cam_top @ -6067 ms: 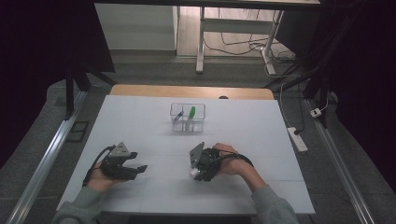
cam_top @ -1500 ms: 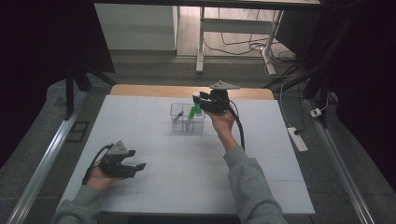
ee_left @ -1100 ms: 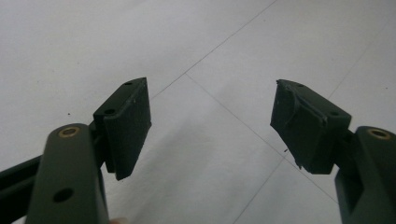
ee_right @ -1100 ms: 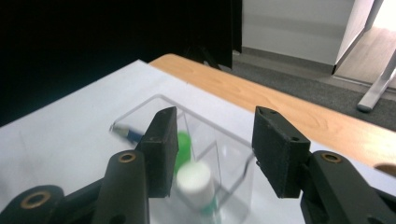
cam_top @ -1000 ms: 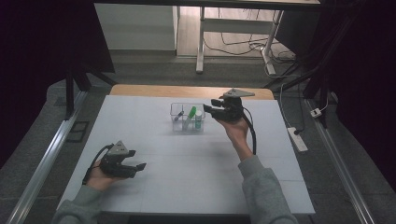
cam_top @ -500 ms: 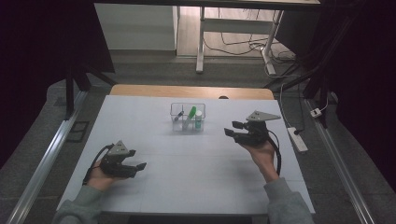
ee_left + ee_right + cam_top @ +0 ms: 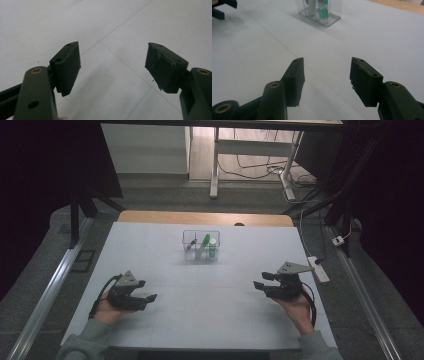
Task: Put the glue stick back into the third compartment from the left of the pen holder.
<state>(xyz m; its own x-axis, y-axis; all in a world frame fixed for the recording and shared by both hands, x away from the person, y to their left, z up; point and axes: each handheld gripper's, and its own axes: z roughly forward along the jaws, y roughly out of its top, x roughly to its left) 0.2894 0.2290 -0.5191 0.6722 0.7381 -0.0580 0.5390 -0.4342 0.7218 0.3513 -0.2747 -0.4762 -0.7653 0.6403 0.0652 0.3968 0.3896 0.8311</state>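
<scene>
**A:** High view first: where do I stand? My left gripper [image 7: 145, 297] rests low on the counter [image 7: 225, 285] at the near left, my right gripper [image 7: 260, 285] at the near right, well apart from each other.

**B:** And the jaws?

**A:** Both spread wide with nothing between them; the left gripper view and right gripper view show bare white surface in each gap.

**B:** The clear organiser [image 7: 201, 245]?

**A:** It sits at the far middle of the counter, holding a green marker [image 7: 204, 243], a small white tube [image 7: 212, 247] and a dark pen [image 7: 190, 245]. I judge the loading done; nothing loose is left on the counter.
</scene>
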